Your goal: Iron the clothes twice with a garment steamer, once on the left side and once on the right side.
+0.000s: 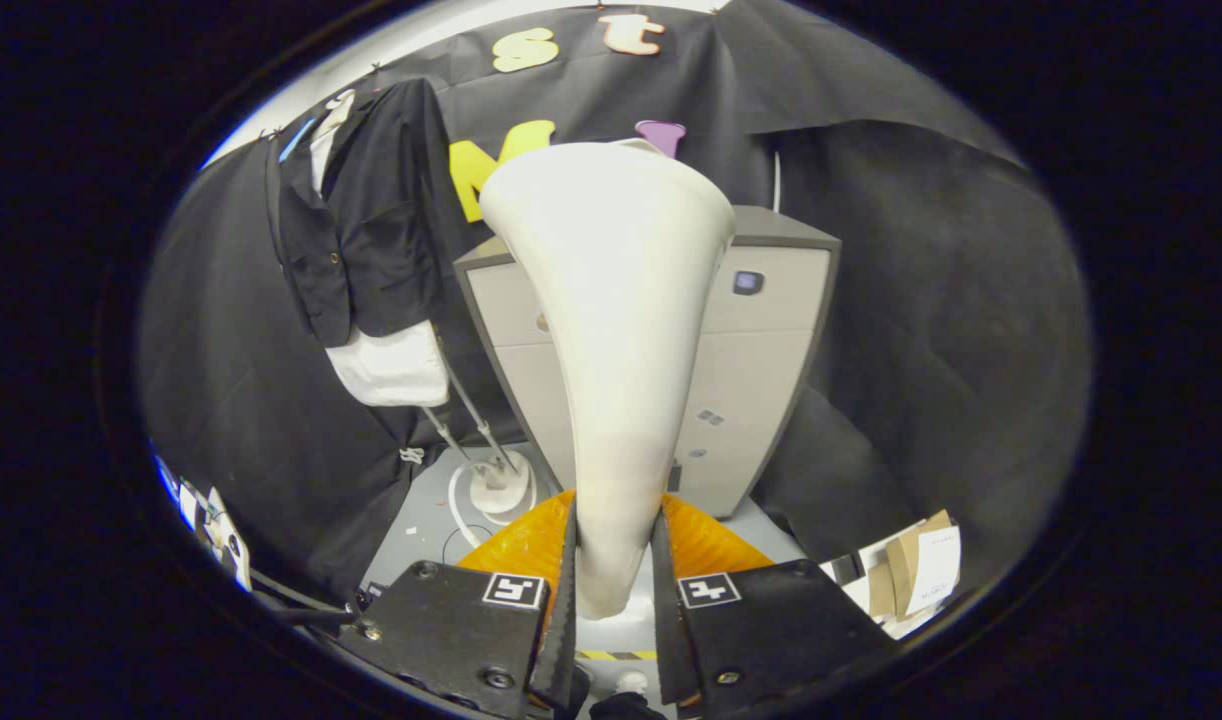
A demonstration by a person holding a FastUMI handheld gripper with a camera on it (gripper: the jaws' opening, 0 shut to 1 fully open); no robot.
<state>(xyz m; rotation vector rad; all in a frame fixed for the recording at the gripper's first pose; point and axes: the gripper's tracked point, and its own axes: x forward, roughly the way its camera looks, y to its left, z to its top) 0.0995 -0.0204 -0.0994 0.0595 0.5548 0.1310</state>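
Garment steamer (pixel 611 330) clamped by its narrow handle between both fingers of the gripper (pixel 614 590), head raised, well short of the dark jacket (pixel 366 220) hanging beyond-left on its stand; step: carry to garment; next, judged: leftward approach, first side pass.

Black cloth (pixel 921 300) hangs all round as the booth's wall, creased and sagging in folds. A pale grey cabinet (pixel 761 370) with a darker grey top and edges stands against it. The floor (pixel 421 520) is light grey, with a thin cable curling across it. Off to one side, low down, sit brown cardboard boxes (pixel 916 570) with white paper.
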